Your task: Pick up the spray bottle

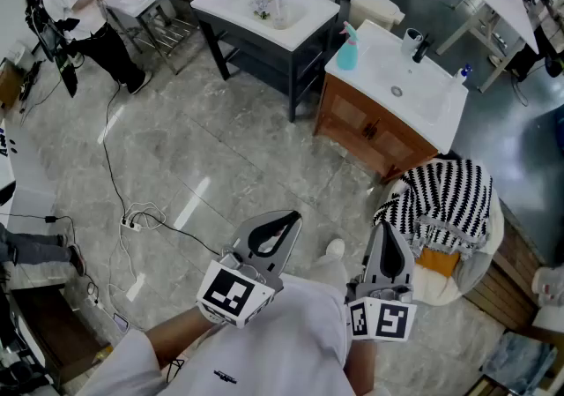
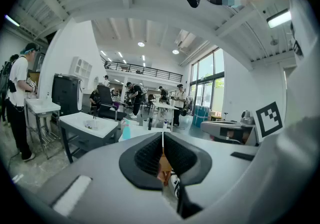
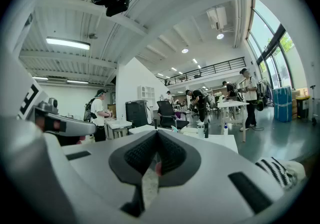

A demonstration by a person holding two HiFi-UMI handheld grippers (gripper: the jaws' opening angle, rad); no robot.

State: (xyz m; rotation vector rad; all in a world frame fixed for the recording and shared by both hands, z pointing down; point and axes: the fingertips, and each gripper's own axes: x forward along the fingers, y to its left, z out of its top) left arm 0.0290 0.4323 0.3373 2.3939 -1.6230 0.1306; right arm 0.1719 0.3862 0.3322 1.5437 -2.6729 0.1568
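I see my left tongs [image 1: 289, 219] and right tongs [image 1: 385, 229] both pinched fully shut on nothing, with the teal spray bottle [image 1: 347, 49] standing well ahead of them on the white sink counter [image 1: 376, 57].

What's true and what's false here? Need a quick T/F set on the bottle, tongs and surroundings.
1. The spray bottle stands on the wooden vanity. True.
2. The left tongs grip the bottle. False: they are shut on nothing, close to the person's body and well short of the vanity.
3. The right tongs are shut. True.
4. The striped cloth lies flat on the floor. False: it is draped over a pale seat beside the vanity.
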